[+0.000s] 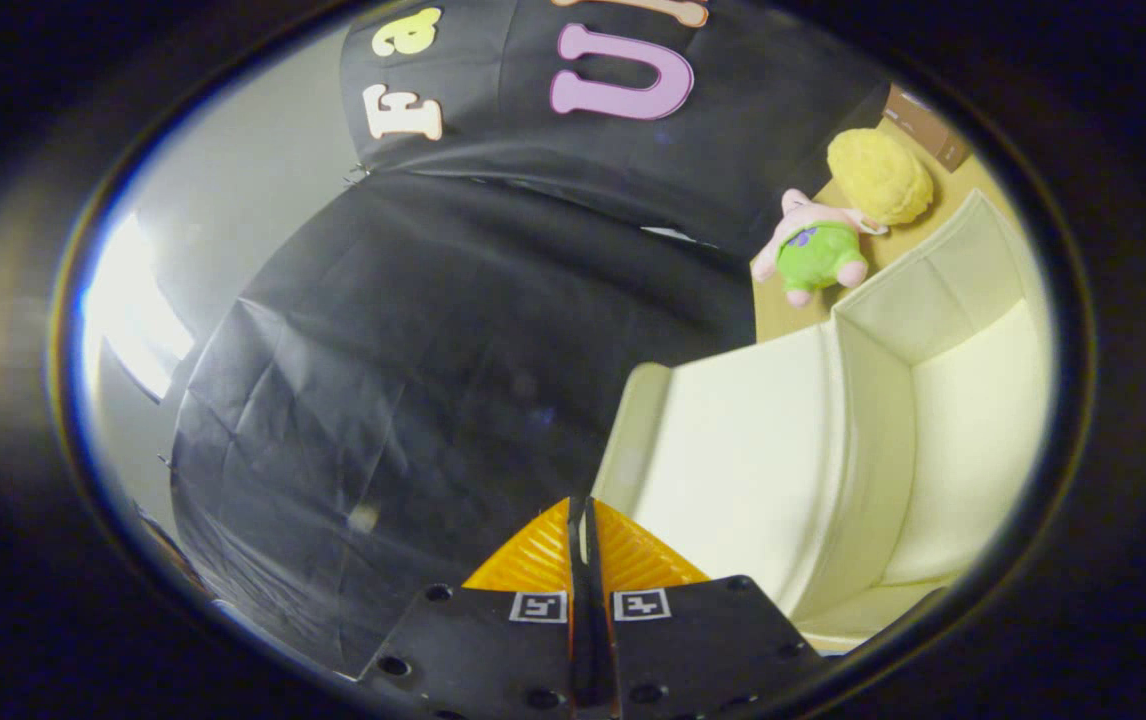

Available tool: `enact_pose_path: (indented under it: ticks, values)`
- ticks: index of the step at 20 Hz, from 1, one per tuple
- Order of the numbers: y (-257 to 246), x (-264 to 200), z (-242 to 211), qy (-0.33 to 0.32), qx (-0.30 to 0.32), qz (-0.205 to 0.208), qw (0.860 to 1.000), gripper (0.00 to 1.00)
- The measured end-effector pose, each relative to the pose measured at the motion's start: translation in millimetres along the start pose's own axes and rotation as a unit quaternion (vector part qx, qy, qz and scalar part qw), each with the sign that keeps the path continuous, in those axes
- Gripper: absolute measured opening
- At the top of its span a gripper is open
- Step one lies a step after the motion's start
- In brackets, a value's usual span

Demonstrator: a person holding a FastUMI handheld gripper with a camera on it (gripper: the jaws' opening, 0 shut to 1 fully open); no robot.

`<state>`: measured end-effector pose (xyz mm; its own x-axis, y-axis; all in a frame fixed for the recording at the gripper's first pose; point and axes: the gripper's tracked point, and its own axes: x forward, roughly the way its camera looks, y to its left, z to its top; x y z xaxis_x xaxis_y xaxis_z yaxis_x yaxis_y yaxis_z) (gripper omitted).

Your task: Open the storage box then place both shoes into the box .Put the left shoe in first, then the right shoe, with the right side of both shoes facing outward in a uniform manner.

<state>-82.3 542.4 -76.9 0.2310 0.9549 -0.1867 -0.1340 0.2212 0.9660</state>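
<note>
Black cloth hangs ahead over a tan desk (783, 310) with a plush toy (818, 250). My jaws are clenched together on nothing, and the open box (873, 420) lies just beyond them to my right.

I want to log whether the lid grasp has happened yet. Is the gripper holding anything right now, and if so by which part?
The gripper has its jaws closed on the edge of the storage box's raised cream lid flap.
</note>
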Motion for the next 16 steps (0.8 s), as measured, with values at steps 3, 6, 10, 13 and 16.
enact_pose_path:
  ticks: [3, 6, 10, 13, 16]
  values:
    - [-43.8, 16.1, -22.4, 0.020, -0.045, -0.071, 0.996, 0.03]
    - [-64.5, 22.3, -31.4, 0.031, -0.068, -0.099, 0.992, 0.09]
    - [-52.4, 4.0, -17.1, 0.009, -0.082, -0.090, 0.992, 0.40]
    - [-33.7, -32.2, 7.1, -0.023, -0.107, -0.077, 0.991, 0.70]
    - [-30.7, -82.8, 28.1, -0.056, -0.149, -0.089, 0.983, 0.99]
